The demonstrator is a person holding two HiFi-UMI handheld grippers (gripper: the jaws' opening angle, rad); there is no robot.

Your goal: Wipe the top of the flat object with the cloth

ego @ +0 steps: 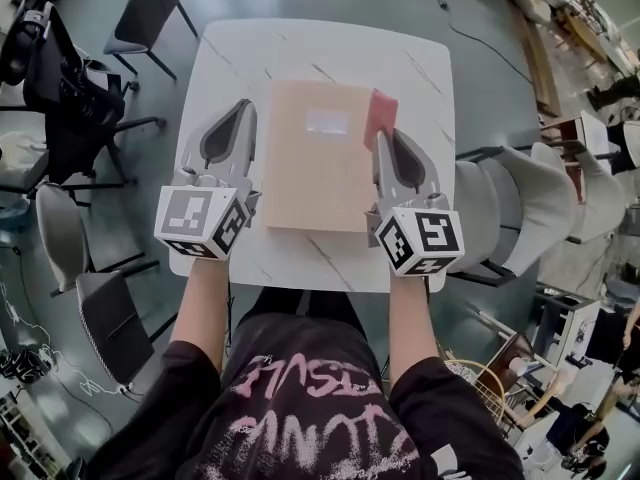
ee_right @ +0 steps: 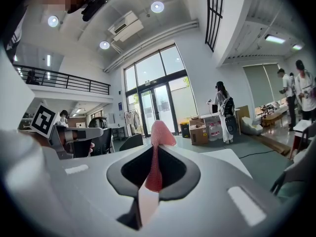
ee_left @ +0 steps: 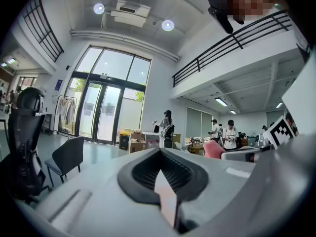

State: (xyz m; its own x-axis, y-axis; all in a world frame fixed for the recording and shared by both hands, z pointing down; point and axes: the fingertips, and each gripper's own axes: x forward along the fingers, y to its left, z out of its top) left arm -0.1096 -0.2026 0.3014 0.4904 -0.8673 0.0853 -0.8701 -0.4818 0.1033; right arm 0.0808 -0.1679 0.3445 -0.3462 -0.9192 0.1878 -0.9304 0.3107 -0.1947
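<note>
Cloth apparently between right tool tips

On the table the folder takes the middle. Its top face is open to me all over, save the far right corner, where the cloth clamped in my right gripper overlaps the edge. Bare strips run along the far edge and the near edge of the table; both admit a gripper. The left strip is taken by my left gripper, jaws closed on nothing, just beside the folder. The right strip is narrow and filled by my right gripper. Off the table, a chair stands near the far left corner, dark chairs stand to the left, and a grey chair stands close on the right.
</note>
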